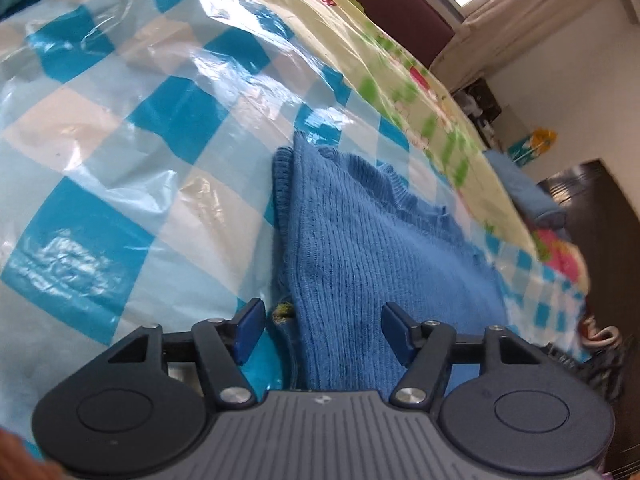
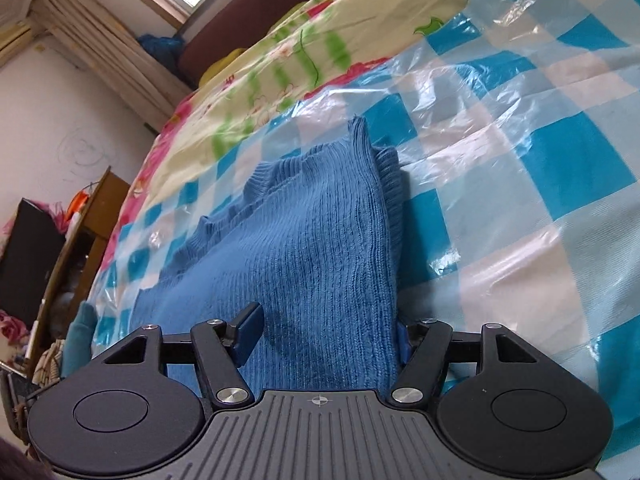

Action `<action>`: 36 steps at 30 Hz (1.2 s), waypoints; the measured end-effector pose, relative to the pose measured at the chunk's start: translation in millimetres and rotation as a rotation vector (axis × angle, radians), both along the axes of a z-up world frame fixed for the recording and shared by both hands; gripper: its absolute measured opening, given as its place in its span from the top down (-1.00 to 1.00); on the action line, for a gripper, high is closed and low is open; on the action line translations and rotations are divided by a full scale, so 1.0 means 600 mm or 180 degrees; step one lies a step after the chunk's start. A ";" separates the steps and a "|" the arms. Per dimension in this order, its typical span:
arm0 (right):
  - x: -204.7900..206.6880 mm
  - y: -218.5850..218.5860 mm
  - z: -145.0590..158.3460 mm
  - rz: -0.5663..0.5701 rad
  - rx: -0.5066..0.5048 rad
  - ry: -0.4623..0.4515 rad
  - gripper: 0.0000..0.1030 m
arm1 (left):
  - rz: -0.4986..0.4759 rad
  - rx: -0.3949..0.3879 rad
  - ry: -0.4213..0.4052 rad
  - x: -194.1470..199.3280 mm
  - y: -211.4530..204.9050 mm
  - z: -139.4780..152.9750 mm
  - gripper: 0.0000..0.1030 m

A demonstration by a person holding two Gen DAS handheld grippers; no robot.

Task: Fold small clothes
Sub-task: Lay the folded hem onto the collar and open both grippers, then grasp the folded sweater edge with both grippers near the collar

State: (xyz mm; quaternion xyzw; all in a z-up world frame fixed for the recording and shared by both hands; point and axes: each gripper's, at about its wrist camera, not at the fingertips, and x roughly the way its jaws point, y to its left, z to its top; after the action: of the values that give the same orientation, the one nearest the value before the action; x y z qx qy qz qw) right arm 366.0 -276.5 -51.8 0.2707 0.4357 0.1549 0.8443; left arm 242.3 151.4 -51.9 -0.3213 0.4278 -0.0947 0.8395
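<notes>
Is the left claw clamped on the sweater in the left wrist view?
No: the left claw stands open, both pads apart, with the blue sweater lying loose between them on the checked plastic sheet.

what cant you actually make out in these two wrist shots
- Blue ribbed knit sweater: its near hem, right wrist view, hidden behind the right gripper.
- Right gripper's right-hand finger pad: mostly covered by the knit.
- Small green-yellow patch, left wrist view, beside the open left gripper: too little shows to identify.
- Dark shelf clutter: blurred.
- Blue-and-white checked plastic sheet: cut off by the frame.
</notes>
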 end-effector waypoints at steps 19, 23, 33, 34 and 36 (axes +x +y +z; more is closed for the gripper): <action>-0.208 -0.033 0.028 0.0422 -0.0095 0.0532 0.54 | -0.0628 -0.0512 0.0709 -0.172 -0.035 -0.030 0.66; -0.275 -0.037 0.047 0.0457 -0.0431 0.0525 0.35 | -0.0619 -0.0281 0.0642 -0.226 -0.035 -0.004 0.57; -0.253 -0.018 0.095 0.0274 -0.1038 -0.0157 0.05 | -0.0577 0.0587 0.0143 -0.192 -0.052 0.060 0.17; -0.244 -0.010 0.091 0.0267 -0.1152 -0.0179 0.04 | -0.0548 0.0614 0.0147 -0.185 -0.057 0.061 0.17; -0.227 -0.007 0.081 0.0276 -0.1178 -0.0184 0.05 | -0.0545 0.0492 0.0141 -0.182 -0.050 0.058 0.16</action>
State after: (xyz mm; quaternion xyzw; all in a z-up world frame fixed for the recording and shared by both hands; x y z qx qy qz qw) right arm 230.1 -280.4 -2.9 0.0872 0.4436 0.1160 0.8844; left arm 133.3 121.4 -17.0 -0.2198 0.4782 -0.1257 0.8410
